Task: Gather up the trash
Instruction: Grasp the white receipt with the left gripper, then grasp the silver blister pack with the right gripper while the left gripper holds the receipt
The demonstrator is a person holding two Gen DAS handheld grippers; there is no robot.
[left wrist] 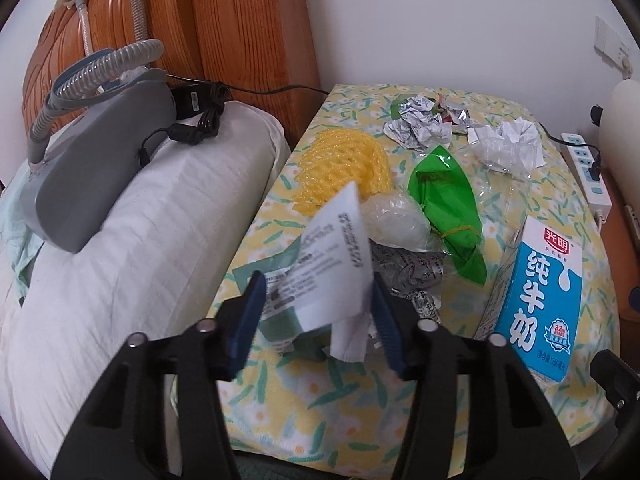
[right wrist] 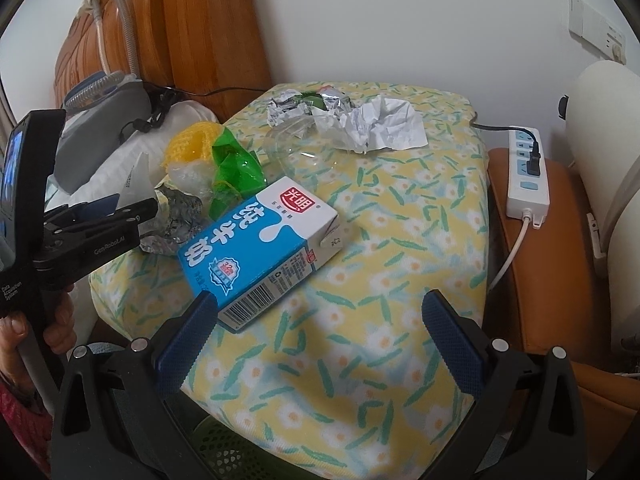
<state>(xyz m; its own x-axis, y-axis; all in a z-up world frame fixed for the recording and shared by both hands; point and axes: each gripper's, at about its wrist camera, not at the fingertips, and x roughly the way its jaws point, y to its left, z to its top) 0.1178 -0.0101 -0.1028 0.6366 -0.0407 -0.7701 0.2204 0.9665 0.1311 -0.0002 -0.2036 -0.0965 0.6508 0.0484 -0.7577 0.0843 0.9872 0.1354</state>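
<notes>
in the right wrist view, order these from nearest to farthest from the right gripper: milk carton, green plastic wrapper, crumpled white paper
From the right gripper:
1. milk carton, just ahead, by the left finger.
2. green plastic wrapper, beyond the carton, left.
3. crumpled white paper, at the cushion's far edge.

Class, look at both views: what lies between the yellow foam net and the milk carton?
A green plastic wrapper and a clear crumpled bag lie between the yellow foam net and the milk carton, clearest in the left wrist view.
</notes>
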